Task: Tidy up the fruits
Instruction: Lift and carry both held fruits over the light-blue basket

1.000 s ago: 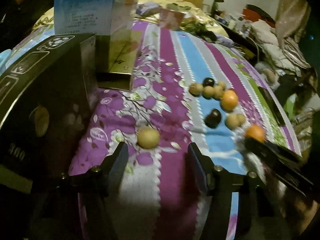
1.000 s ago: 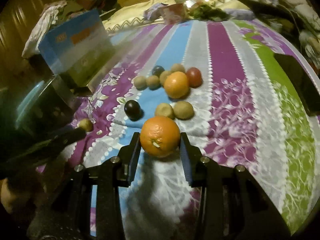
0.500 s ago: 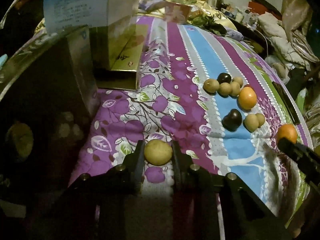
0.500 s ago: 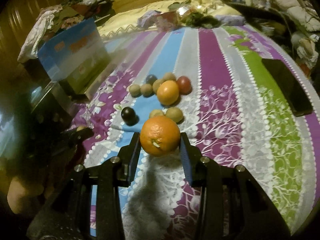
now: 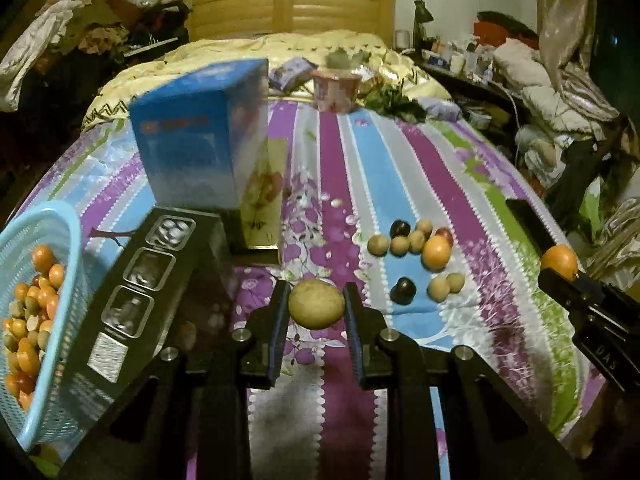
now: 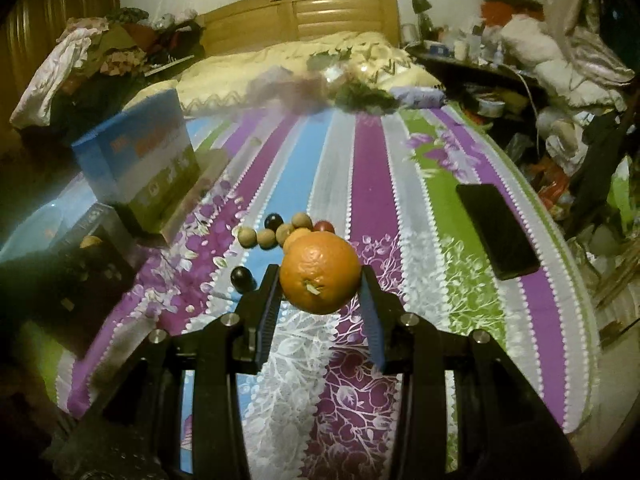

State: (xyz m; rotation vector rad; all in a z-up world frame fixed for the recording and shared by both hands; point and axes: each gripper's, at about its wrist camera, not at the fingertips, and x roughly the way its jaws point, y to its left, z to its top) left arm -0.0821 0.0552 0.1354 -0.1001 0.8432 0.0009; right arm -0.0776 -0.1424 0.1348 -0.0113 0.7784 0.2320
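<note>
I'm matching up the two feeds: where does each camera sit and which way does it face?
Left wrist: on the left gripper, facing up the bed; its fingers clamp a kiwi; right gripper at right edge.
Right wrist: on the right gripper, facing the headboard; its fingers clamp an orange.
Shared: fruit pile, blue box.

Home bedroom: wooden headboard point(image 5: 288, 8), striped bedspread point(image 5: 400, 184), heaped clothes point(image 6: 100, 48).

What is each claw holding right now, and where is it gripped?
Left claw: a tan round fruit, pinched at its sides. Right claw: an orange, pinched at its sides.
</note>
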